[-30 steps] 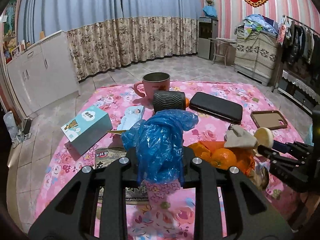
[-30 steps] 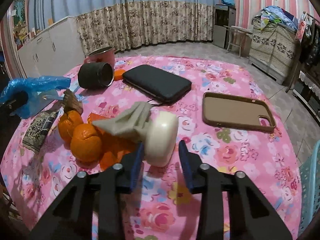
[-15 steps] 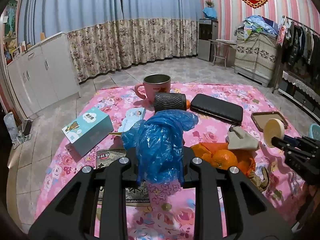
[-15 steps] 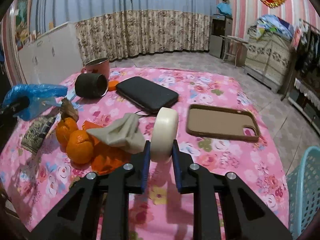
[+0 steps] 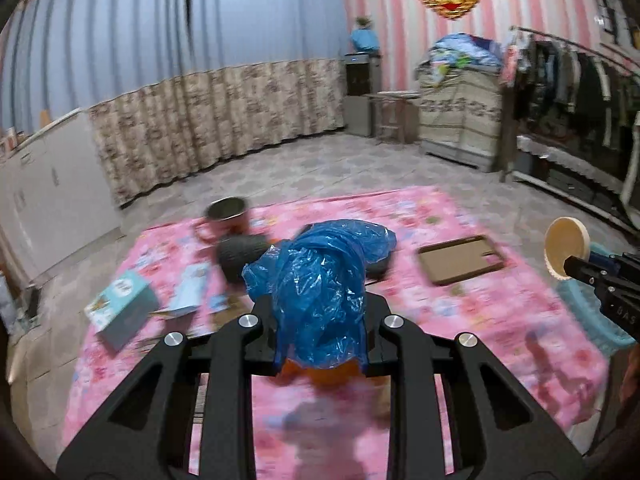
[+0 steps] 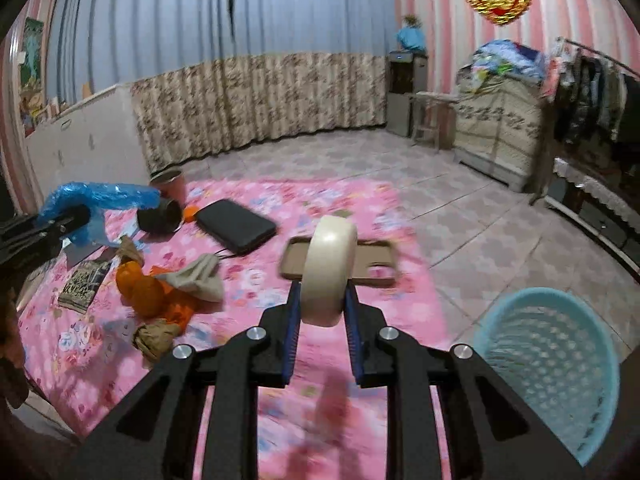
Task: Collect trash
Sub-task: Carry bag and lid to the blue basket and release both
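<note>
1. Trash is held in both tongs: the right gripper (image 6: 323,308) is clamped on a cream tape roll (image 6: 329,270), standing on edge between its blue-lined fingers (image 6: 295,320), lifted clear of the table; its jaws have just been closing onto the roll.
2. The left gripper (image 5: 320,320) pinches a crumpled blue plastic bag (image 5: 320,284), which bunches up above the fingers and hangs a little below them.
3. Beneath both lies the pink floral tablecloth (image 6: 280,208). On it, near the right gripper, sit a brown phone case (image 6: 376,264), a black pouch (image 6: 236,226), a beige cloth (image 6: 200,278) on a heap of oranges (image 6: 140,284), and a brown crumpled wad (image 6: 154,338).
4. Further left are a dark ribbed cylinder (image 6: 160,216) lying on its side, a pink mug (image 5: 226,218) and a teal box (image 5: 122,312).
5. On the floor just beside the table's right edge stands a light blue mesh basket (image 6: 548,360), well below the roll.
</note>
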The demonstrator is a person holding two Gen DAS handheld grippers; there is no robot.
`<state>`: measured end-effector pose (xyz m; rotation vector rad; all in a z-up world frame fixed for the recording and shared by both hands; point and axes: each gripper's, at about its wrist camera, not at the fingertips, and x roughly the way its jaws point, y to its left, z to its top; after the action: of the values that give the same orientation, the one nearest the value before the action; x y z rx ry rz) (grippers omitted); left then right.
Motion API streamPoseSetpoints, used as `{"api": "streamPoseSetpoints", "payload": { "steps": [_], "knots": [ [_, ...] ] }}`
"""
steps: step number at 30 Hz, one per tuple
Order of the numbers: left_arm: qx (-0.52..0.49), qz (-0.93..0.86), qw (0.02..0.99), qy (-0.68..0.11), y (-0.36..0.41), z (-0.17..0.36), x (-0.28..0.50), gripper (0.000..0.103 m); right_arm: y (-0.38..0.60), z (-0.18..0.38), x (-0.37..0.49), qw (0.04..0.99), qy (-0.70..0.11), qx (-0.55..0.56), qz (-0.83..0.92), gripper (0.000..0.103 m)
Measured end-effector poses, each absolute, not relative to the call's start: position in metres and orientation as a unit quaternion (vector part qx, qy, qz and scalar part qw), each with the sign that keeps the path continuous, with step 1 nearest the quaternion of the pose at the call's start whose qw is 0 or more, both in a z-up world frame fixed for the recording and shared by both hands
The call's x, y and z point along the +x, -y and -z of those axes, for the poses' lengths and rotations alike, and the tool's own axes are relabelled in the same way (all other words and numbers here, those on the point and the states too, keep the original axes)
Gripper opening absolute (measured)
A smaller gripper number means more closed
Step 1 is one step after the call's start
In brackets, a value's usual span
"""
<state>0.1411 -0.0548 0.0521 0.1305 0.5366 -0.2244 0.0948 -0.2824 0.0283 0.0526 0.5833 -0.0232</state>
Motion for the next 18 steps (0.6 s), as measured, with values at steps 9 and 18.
{"api": "streamPoseSetpoints", "payload": {
  "steps": [9,18],
  "knots": [
    [0.071,0.233,0.934,-0.262,0.182,-0.054,0.121,0.024,0.389,-0.037,0.033,0.951,-0.283,0.041,0.117,0.021],
    [0.103,0.345,0.886,-0.291,0.311,-0.016,0.098,0.024,0.463,-0.026,0.008,0.935,-0.294,0.068,0.184,0.021]
  ]
}}
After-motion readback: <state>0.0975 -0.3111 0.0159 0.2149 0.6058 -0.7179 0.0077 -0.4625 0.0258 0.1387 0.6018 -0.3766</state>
